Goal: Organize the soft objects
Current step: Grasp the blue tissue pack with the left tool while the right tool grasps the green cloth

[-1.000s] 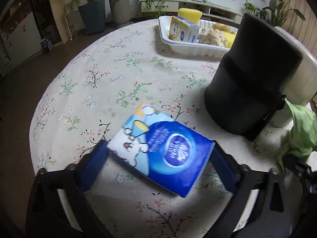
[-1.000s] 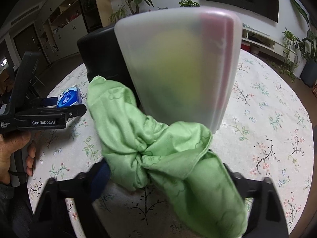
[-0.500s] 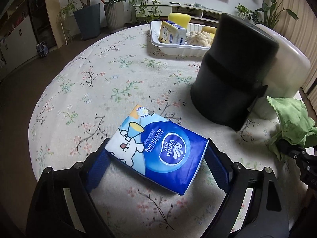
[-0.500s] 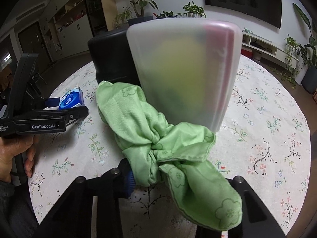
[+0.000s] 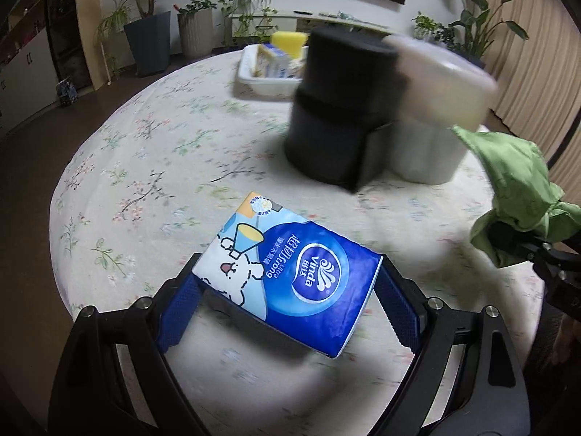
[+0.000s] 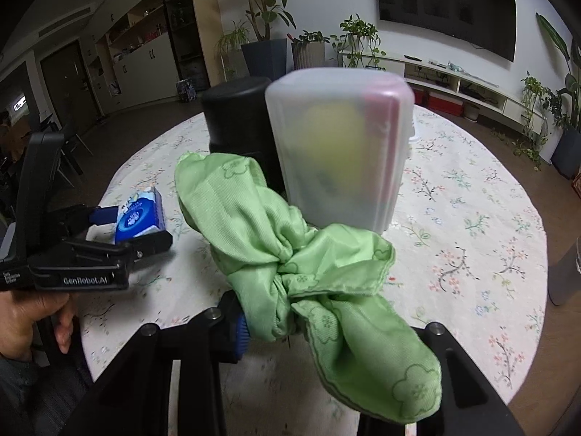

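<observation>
Both wrist views look down their own fingers, low over the round floral table (image 5: 152, 152). The left faces the far wall; the right, close behind the frosted bin (image 6: 341, 149), faces left. Both show the black bin (image 5: 337, 116).

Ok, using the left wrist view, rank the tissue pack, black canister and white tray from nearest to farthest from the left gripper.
1. Tissue pack: between the left gripper fingers.
2. Black canister: mid-table, ahead and right.
3. White tray: far edge, partly behind the canister.
</observation>
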`<state>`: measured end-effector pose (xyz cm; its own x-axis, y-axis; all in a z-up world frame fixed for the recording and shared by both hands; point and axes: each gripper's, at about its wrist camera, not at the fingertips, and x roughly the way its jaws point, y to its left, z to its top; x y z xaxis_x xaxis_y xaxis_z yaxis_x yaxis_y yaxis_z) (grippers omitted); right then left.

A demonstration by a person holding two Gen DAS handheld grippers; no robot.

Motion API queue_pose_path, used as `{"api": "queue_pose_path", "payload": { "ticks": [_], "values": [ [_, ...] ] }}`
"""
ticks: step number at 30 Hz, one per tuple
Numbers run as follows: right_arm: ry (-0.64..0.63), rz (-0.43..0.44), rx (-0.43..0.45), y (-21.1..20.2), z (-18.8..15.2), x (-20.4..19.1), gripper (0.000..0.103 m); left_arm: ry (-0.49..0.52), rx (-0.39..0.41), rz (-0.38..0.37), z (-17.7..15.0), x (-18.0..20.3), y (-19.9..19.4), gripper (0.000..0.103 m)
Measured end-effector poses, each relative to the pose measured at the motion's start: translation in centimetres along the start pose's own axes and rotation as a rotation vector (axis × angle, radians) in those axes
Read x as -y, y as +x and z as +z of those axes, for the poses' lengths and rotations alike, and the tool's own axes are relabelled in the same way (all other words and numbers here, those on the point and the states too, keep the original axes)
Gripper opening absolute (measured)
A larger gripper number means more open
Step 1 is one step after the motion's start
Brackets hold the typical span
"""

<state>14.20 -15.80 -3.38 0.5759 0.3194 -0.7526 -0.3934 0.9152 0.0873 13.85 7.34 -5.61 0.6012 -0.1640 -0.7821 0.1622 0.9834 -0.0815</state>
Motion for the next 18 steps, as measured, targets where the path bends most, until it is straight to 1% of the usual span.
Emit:
{"api": "queue_pose_path", "payload": {
  "ticks": [9,18],
  "values": [
    [0.015,0.005,0.0,-3.1,-0.1,1.4,0.039,0.043,0.07,-0.056,1.5,3.5,-3.4,0.089],
    [0.026,-0.019,0.013,-4.9,0.7,4.0,0.039,0.055,0.095,-0.105,3.2,4.9,-4.7,0.089]
  ]
}}
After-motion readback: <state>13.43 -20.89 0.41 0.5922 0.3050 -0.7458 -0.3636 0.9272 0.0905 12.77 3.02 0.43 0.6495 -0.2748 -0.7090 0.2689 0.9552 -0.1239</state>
